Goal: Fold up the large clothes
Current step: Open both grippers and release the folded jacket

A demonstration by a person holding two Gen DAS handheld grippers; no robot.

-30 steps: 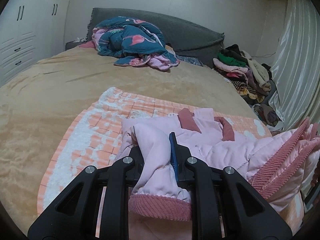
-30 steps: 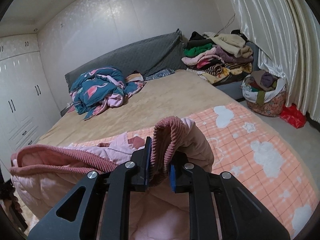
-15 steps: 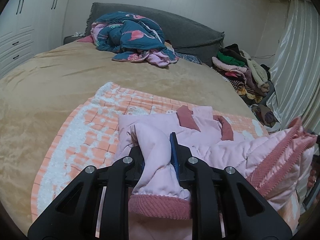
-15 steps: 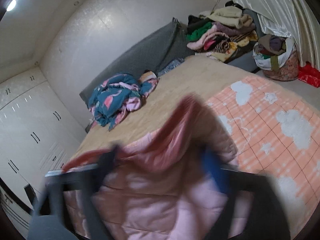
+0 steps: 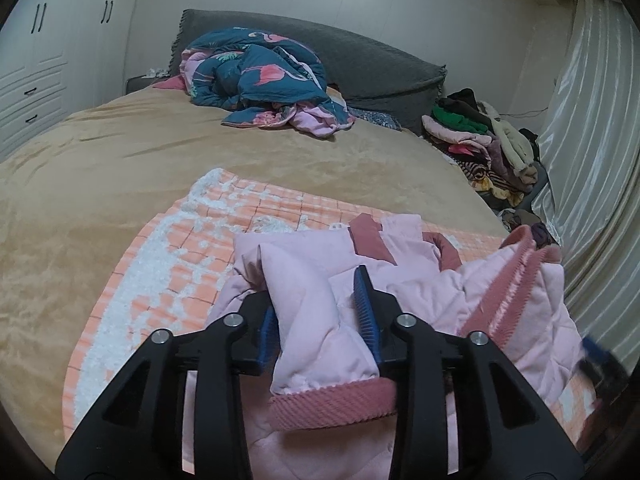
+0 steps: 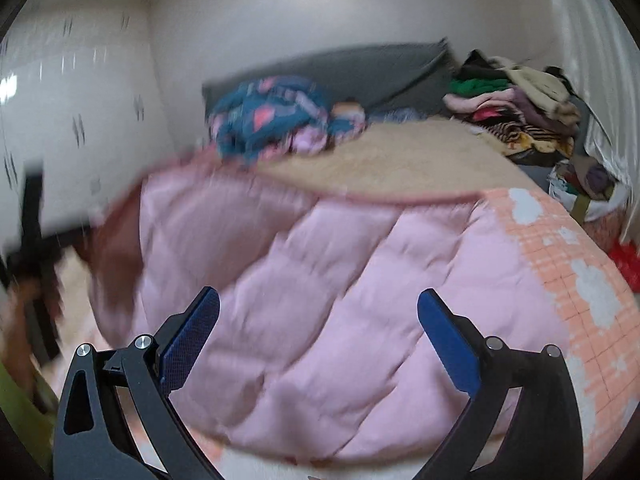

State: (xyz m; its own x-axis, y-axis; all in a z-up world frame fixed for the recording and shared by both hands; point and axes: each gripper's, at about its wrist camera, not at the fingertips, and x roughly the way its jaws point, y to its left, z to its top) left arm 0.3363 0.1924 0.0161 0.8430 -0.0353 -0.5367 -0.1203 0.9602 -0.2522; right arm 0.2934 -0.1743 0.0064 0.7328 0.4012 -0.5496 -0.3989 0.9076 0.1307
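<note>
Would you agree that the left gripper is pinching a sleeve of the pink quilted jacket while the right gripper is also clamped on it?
Not quite: the right gripper is open and holds nothing, as the right wrist view shows. The left gripper does pinch the pink quilted jacket's sleeve.

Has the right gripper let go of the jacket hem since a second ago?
Yes. The right gripper has opened, its jaws wide apart; the pink jacket has dropped flat onto the orange blanket.

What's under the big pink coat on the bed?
The pink coat lies on an orange checked blanket with white clouds, spread over the tan bed cover. The coat hides the blanket's middle, so anything lying there cannot be seen.
</note>
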